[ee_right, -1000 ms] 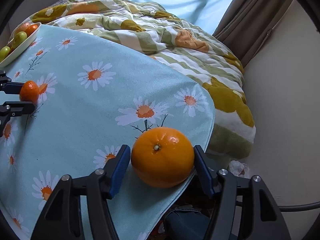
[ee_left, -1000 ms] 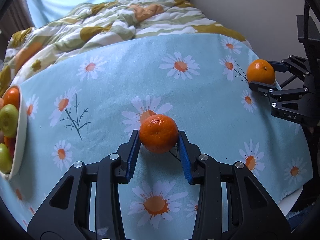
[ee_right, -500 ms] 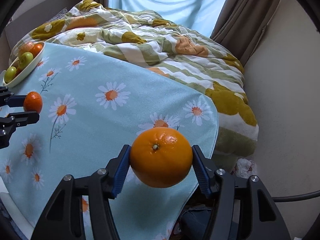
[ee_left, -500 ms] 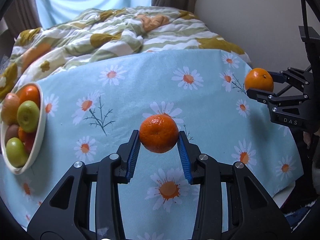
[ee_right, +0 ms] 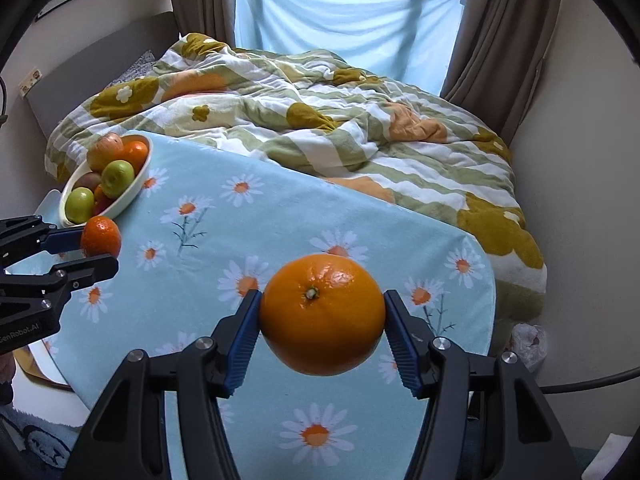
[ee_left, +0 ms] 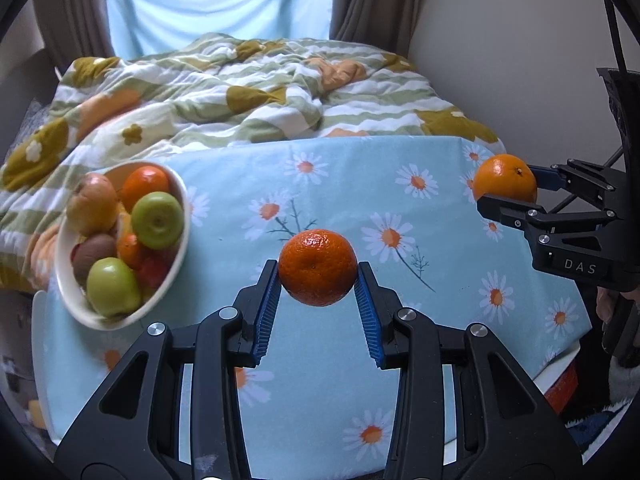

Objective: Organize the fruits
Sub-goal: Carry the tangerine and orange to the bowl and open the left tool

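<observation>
My left gripper (ee_left: pixel 317 285) is shut on a small dark-orange mandarin (ee_left: pixel 317 266), held in the air above the daisy tablecloth (ee_left: pixel 340 184). Held the same way, a larger orange (ee_right: pixel 322 314) sits between the blue pads of my right gripper (ee_right: pixel 322 322), which is shut on it. Each gripper shows in the other's view: the right one with its orange (ee_left: pixel 505 179) at the right edge, the left one with its mandarin (ee_right: pixel 101 237) at the left edge. A white bowl (ee_left: pixel 176 256) of apples, oranges and other fruit stands at the table's far left.
A bed with a rumpled green, white and orange duvet (ee_right: pixel 320 112) lies just behind the table. Curtains and a window (ee_right: pixel 344 16) are beyond it, a wall (ee_right: pixel 580 160) to the right. The tablecloth's rounded right edge (ee_right: pixel 490 292) drops to the floor.
Both grippers have lifted their fruit off the tablecloth and pulled back and up. The bowl of fruit has come further into both views.
</observation>
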`<state>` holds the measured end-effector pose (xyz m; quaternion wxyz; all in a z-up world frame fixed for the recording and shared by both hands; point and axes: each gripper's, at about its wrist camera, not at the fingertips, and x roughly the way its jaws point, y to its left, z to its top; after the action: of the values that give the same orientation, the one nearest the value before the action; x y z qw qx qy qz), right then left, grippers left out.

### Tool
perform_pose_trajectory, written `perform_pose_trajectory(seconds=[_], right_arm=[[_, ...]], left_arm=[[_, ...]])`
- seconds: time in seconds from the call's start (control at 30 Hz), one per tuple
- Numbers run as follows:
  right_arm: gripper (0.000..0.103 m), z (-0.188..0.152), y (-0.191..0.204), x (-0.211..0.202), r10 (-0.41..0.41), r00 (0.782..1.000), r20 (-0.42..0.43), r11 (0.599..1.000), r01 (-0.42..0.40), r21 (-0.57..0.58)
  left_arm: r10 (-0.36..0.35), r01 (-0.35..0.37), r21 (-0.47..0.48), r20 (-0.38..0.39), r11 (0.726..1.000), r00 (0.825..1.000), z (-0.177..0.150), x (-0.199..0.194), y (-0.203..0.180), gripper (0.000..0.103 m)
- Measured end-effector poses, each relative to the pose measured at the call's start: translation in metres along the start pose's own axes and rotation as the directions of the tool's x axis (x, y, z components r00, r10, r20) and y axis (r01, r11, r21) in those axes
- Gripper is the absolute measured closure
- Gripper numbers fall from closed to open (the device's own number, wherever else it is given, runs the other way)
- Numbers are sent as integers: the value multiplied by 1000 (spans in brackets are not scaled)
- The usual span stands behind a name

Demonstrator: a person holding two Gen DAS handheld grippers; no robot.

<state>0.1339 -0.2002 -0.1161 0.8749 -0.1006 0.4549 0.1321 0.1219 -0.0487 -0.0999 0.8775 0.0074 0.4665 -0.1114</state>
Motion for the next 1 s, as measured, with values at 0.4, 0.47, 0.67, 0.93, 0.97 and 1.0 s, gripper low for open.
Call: perform_pose_trajectory(seconds=[0.4, 0.47, 0.67, 0.93, 0.97, 1.0], right_arm=[[47, 42, 99, 0, 70, 996, 48, 997, -69, -20], [47, 48, 115, 1, 77, 996, 55, 997, -76, -25], [47, 67, 158, 11, 89, 994, 64, 996, -88, -24], [47, 84, 200, 29, 94, 993, 66, 995, -95, 18], [47, 86, 204, 30, 93, 993, 68, 995, -94, 23], [47, 87, 208, 32, 92, 993, 68, 995, -94, 27]], left_arm=[[44, -43, -36, 27, 998, 999, -8, -39, 103, 59], [51, -50, -42, 28, 998, 998, -8, -41, 122, 59], [53, -51, -58, 25, 997, 998, -8, -41, 174, 59], [51, -51, -37, 3, 998, 999, -9, -25, 231, 59], [48, -48, -36, -3, 998, 999, -9, -22, 238, 59], [44, -44, -34, -8, 998, 999, -9, -18, 243, 59]])
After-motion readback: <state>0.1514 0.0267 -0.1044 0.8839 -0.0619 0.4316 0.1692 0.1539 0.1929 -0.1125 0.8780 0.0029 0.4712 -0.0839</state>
